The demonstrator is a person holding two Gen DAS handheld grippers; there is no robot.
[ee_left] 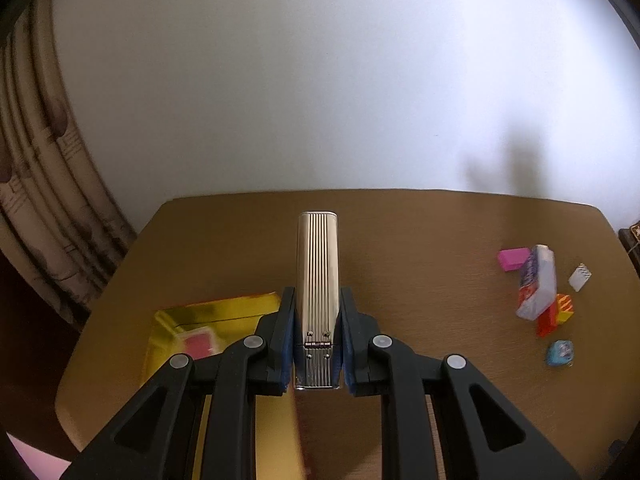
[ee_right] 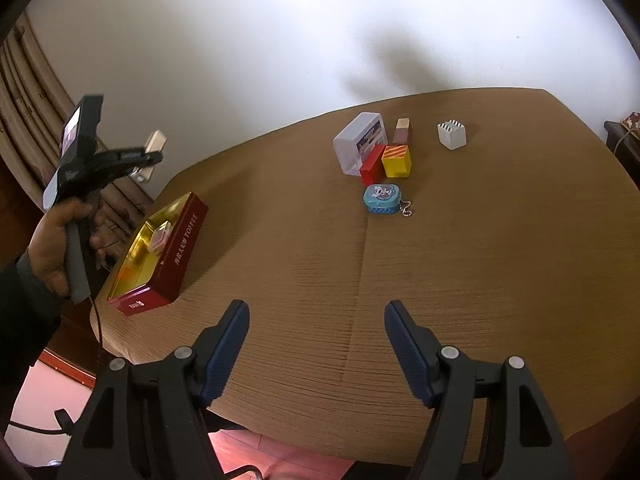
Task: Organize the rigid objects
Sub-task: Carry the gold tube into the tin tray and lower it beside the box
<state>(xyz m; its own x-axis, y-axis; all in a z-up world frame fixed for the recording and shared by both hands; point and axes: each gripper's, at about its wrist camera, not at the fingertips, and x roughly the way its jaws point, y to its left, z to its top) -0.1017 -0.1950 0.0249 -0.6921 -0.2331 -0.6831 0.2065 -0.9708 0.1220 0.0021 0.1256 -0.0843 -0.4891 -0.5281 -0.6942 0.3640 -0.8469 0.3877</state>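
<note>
Left gripper (ee_left: pixel 318 344) fingers pinching ribbed silver hinged metal case (ee_left: pixel 318 280), held above bench (ee_left: pixel 420 240). Red toffee tin with gold interior (ee_left: pixel 208 312) lower left of left wrist view. Judgement: carry case over tin, lower flat beside small pink box (ee_right: pixel 160 236), then release. Right gripper (ee_right: pixel 316 344) fingers spread, empty. Tin blurred, partly hidden behind fingers; case's underside unseen.

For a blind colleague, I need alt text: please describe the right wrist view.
The open right tool hovers over a brown table. At left, a hand holds the left tool, shut on a ribbed metal case, above an open red toffee tin. Small boxes cluster farther back.
</note>
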